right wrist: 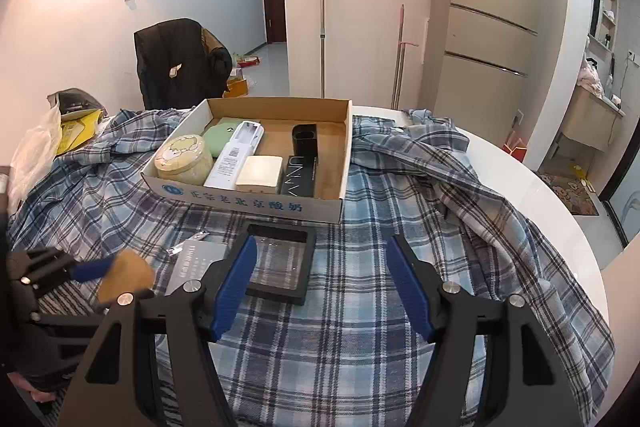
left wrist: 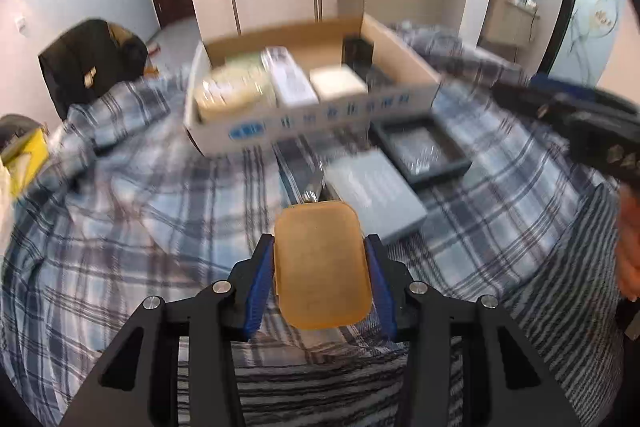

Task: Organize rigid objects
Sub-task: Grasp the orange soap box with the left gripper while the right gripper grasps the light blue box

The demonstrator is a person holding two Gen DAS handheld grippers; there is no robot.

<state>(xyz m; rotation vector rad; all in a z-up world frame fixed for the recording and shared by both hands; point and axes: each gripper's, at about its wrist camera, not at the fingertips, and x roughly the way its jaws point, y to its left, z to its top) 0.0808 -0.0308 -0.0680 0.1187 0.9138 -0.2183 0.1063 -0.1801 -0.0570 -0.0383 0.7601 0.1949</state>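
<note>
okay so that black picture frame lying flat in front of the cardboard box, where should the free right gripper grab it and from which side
Probably across one narrow border of the black frame, coming from above. It lies flat on the plaid cloth, so only its raised edges give the open right gripper something to pinch.

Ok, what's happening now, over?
Left gripper clamped on tan case. Right gripper open, empty. Cardboard box ahead, part filled. Black frame between.
</note>
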